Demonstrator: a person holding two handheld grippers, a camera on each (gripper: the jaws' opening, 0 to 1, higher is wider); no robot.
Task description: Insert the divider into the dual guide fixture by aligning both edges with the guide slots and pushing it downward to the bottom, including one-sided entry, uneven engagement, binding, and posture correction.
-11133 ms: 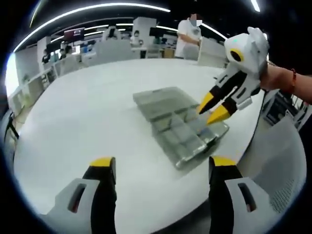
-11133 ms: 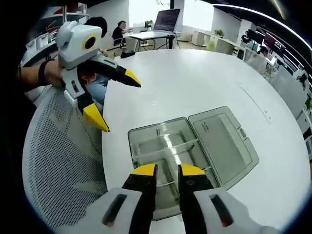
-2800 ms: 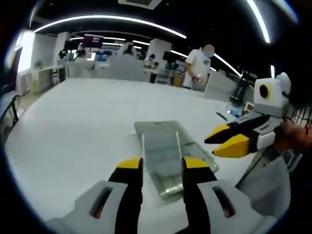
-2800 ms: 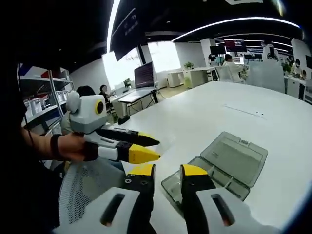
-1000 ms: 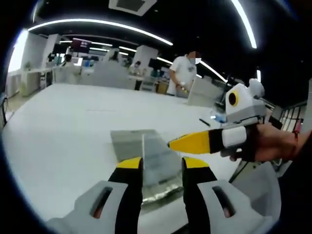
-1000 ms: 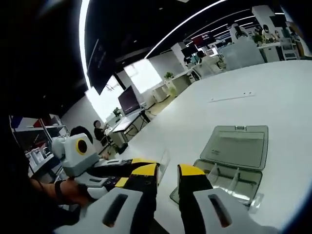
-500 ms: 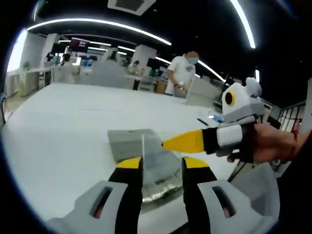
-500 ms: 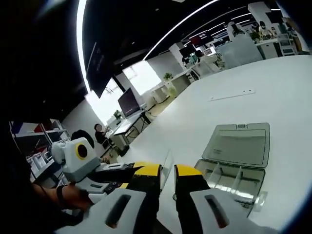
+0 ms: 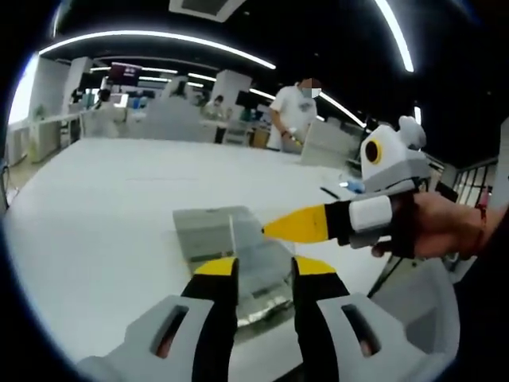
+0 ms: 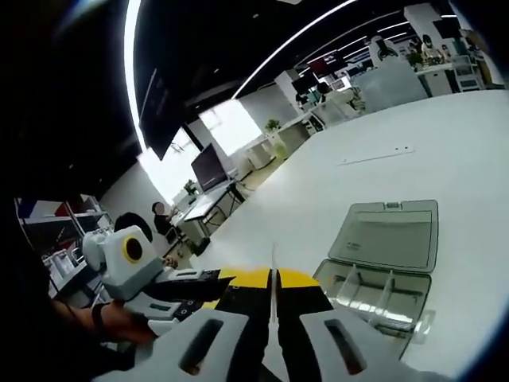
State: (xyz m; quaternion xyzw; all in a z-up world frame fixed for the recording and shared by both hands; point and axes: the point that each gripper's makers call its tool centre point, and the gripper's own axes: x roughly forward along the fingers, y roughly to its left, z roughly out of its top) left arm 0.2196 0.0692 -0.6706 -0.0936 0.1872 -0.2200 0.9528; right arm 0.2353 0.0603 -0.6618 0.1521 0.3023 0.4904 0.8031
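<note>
closing on the divider [image 10: 272, 274], the right gripper [image 10: 271, 280] now has its two yellow-tipped jaws pressed together with the thin clear plate sandwiched edge-on between them; half a second ago, in the right gripper view, there was still a gap either side of the plate. in the left gripper view the same gripper [image 9: 270, 228] comes in from the right, held by a hand [image 9: 433, 227], its yellow tip touching the upright edge of the divider [image 9: 233, 235]. the left gripper [image 9: 263, 267] has its jaws narrower than they were a moment ago, standing close on either side of the plate's lower part; whether they actually pinch it cannot be told from here. in the right gripper view the left gripper [image 10: 179, 290] sits just beside and to the left, its tips hidden behind the right jaws.

the divider is therefore held up in the air between both tools, not yet in any slot. the clear compartment box [image 10: 380, 274], the fixture with its guide slots, lies open on the white table [image 10: 445, 143], its lid folded back, well below and beyond the plate.

judging from this, the plate is being passed or steadied into a firm right-hand grip, so alignment over the slots and the push down are still to come.
</note>
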